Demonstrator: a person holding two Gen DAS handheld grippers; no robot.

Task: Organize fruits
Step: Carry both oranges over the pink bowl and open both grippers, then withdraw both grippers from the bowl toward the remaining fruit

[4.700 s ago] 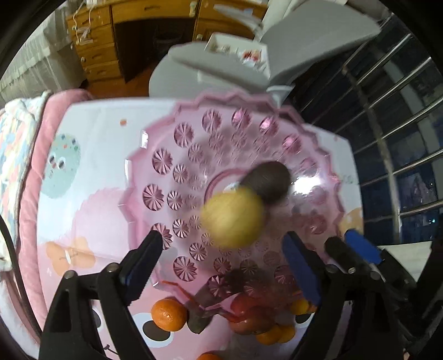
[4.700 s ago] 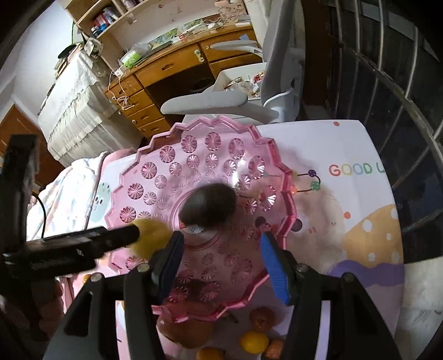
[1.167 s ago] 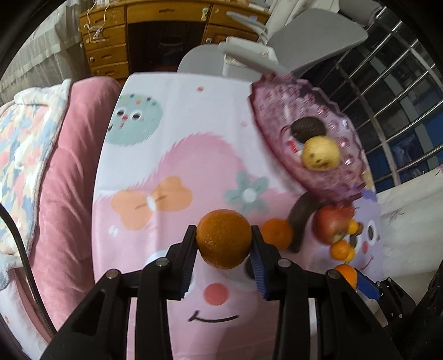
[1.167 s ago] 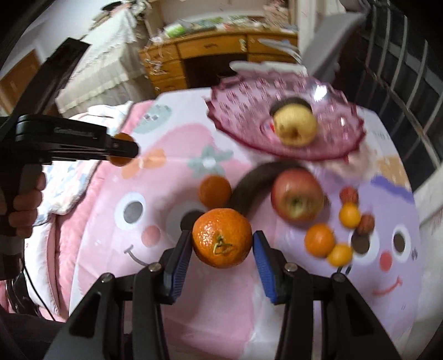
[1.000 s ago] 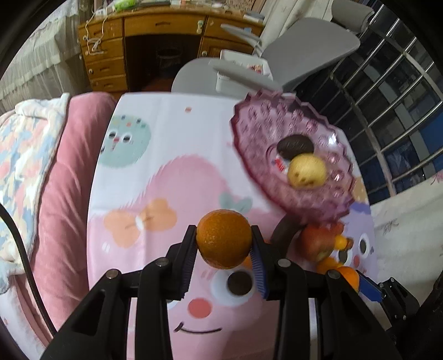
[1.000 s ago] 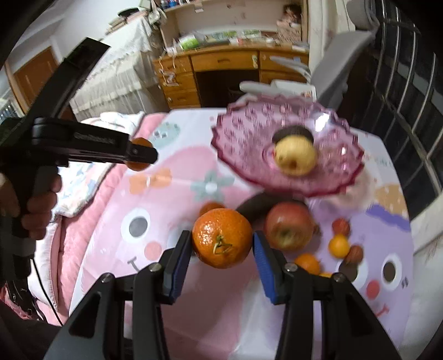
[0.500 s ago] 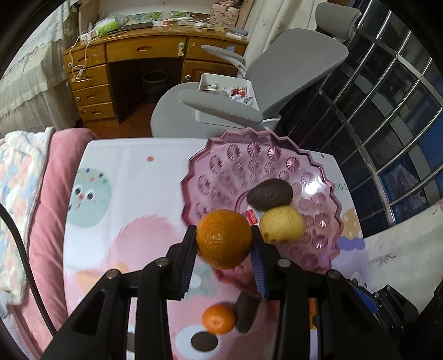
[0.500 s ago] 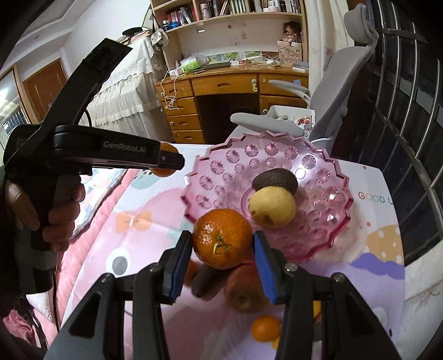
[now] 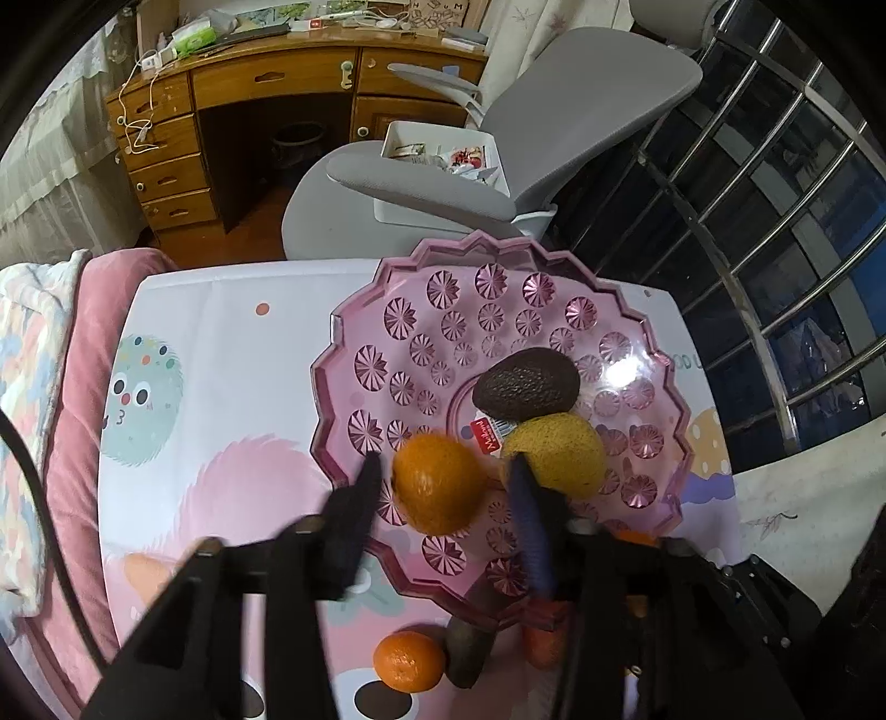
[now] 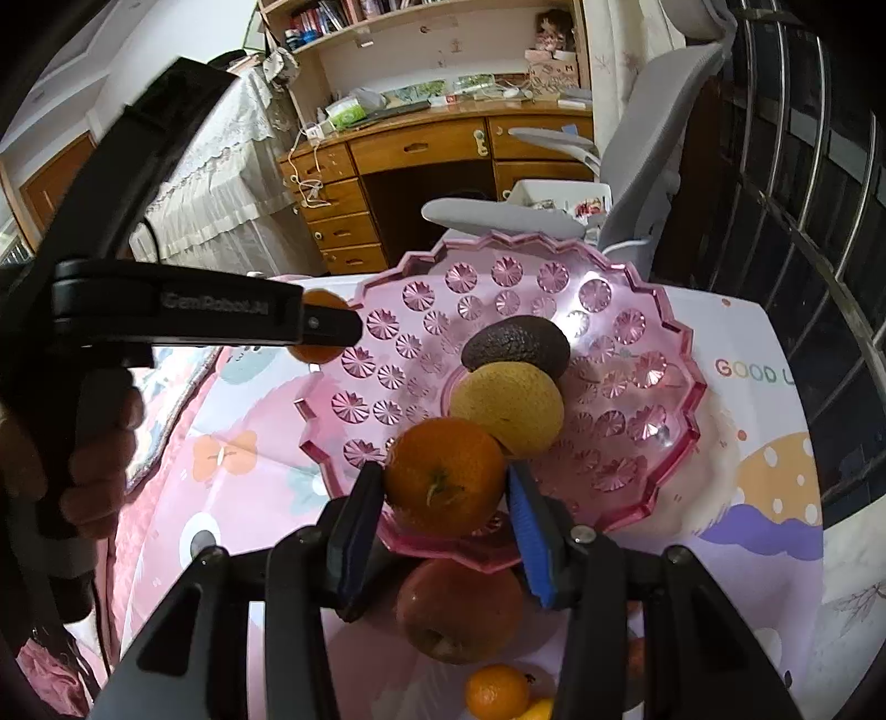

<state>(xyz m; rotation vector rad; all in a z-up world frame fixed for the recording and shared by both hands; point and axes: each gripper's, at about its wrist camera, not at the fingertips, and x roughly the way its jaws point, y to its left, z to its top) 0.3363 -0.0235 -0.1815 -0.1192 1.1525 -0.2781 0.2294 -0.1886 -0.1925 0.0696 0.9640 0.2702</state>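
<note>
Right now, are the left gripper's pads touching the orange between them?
Apart. In the left wrist view the left gripper is opening; gaps show between both pads and the orange.

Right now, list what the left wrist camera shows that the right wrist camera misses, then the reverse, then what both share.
Only the left wrist view shows the left gripper opening around its orange, pads clear of it, over the plate.

Only the right wrist view shows the right gripper shut on its own orange, the red apple below it, the bookshelf, and the person's hand.

Both show the pink plate, avocado and yellow fruit.
</note>
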